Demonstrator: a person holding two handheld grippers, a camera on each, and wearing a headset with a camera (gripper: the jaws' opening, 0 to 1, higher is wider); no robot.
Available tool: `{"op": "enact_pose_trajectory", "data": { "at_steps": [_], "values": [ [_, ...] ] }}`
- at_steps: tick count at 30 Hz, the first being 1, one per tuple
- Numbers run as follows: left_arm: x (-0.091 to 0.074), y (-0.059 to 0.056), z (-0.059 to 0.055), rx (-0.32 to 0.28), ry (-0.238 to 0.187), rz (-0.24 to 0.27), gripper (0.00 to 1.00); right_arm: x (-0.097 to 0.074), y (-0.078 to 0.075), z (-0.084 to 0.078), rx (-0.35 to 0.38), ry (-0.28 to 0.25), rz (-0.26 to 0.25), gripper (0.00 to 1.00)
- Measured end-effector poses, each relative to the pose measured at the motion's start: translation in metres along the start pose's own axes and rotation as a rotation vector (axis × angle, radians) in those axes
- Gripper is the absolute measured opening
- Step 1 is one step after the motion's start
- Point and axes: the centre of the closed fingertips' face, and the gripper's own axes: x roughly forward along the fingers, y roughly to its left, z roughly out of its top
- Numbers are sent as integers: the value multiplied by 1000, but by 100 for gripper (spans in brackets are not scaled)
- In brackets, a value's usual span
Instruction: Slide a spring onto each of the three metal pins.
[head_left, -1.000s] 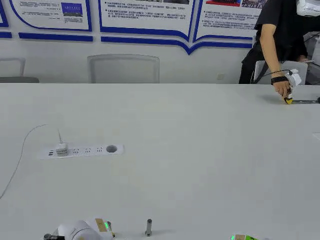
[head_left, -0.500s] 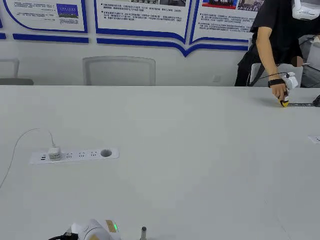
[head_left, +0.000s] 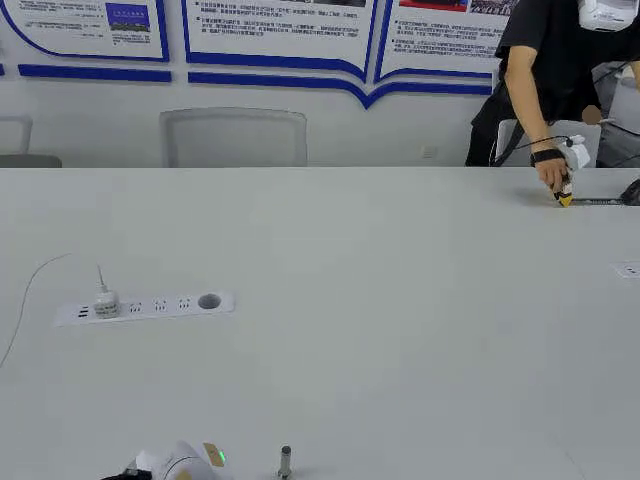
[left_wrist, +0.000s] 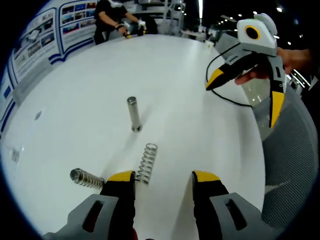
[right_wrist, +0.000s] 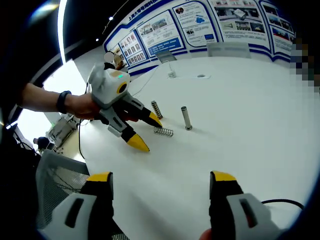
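Observation:
In the left gripper view my left gripper (left_wrist: 163, 176) is open, low over the white table. A loose spring (left_wrist: 146, 162) lies flat just ahead of its left jaw. Beyond it a bare metal pin (left_wrist: 133, 114) stands upright. A second pin wearing a spring (left_wrist: 85, 177) stands at the left. My right gripper (left_wrist: 240, 105) hovers open at the right, holding nothing. In the right gripper view my right gripper (right_wrist: 161, 177) is open, and the left gripper (right_wrist: 152, 136) points at the loose spring (right_wrist: 163, 131), near the bare pin (right_wrist: 186, 117) and the sprung pin (right_wrist: 156, 109). The bare pin (head_left: 285, 462) also shows in the head view.
A power strip (head_left: 145, 305) with a plugged-in charger and cable lies on the table at the left. Another person (head_left: 555, 90) works at the far right corner. A chair (head_left: 232, 137) stands behind the table. A mesh chair back (left_wrist: 292, 165) is beside me.
The head camera has shifted, so the pin and the left gripper's body sit lower in the picture. Nothing on the table has visibly moved.

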Motion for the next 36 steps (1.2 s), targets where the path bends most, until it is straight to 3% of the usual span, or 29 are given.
{"op": "enact_pose_trajectory", "data": {
  "at_steps": [5,7,8,11,14,19,24,36],
  "values": [
    [1,5,0,5,-2,45,38,1,4,-2,-10,10,6,80],
    [1,12,-1,64,21,96,29,1,5,-1,-11,9,9,80],
    [2,7,0,48,9,79,28,1,6,-1,-12,7,10,80],
    [2,8,1,39,1,88,24,2,7,0,-14,6,13,81],
    [2,5,0,37,-5,94,11,2,9,1,-20,6,16,81],
    [0,4,-3,-22,-13,123,11,2,11,2,-18,-1,19,81],
    [-7,-5,-11,-102,-34,119,10,2,15,0,-30,10,31,83],
    [-40,-15,-29,-177,-68,163,10,8,29,1,-54,29,66,84]
  ]
}}
